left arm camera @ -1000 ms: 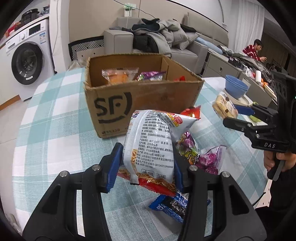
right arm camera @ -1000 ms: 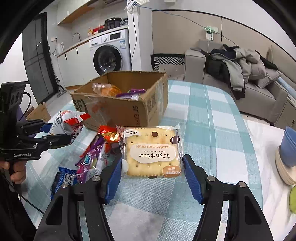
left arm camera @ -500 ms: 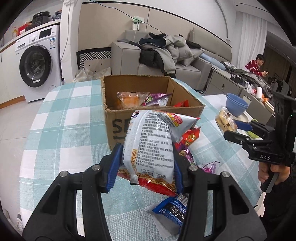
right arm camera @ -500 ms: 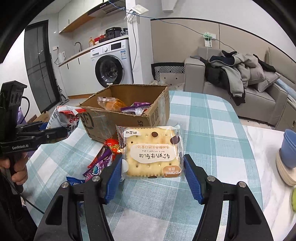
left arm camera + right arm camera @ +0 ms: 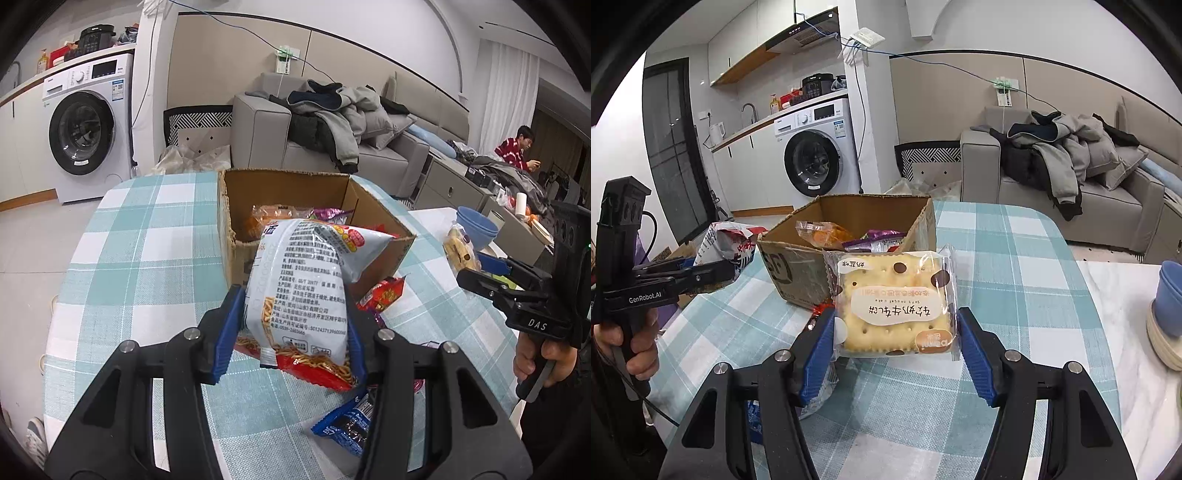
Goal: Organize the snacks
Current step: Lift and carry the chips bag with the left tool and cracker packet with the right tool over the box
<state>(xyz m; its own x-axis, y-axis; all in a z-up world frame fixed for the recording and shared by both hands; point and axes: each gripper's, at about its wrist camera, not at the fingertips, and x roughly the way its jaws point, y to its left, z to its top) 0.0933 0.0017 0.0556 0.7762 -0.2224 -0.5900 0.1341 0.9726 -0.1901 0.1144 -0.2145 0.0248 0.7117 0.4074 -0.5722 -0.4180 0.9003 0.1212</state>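
1. Left wrist view: the left gripper point(image 5: 291, 325) is closed partway on a noodle snack bag point(image 5: 306, 280), its blue pads pressing both sides. The bag hides the near wall of the cardboard box point(image 5: 376, 210) behind it and part of the packets inside. A red packet point(image 5: 382, 293) and a blue packet point(image 5: 347, 424), partly covered, lie on the checked tabletop point(image 5: 147, 266). The bag is held above the tabletop, just before the box.

2. Right wrist view: the right gripper point(image 5: 897, 343) clamps a wrapped cracker point(image 5: 895, 302), jaws moderately apart. The cracker covers the box's point(image 5: 857, 206) near corner. It is held just in front of the box; stacked bowls point(image 5: 1169, 314) are cut off at the right edge.
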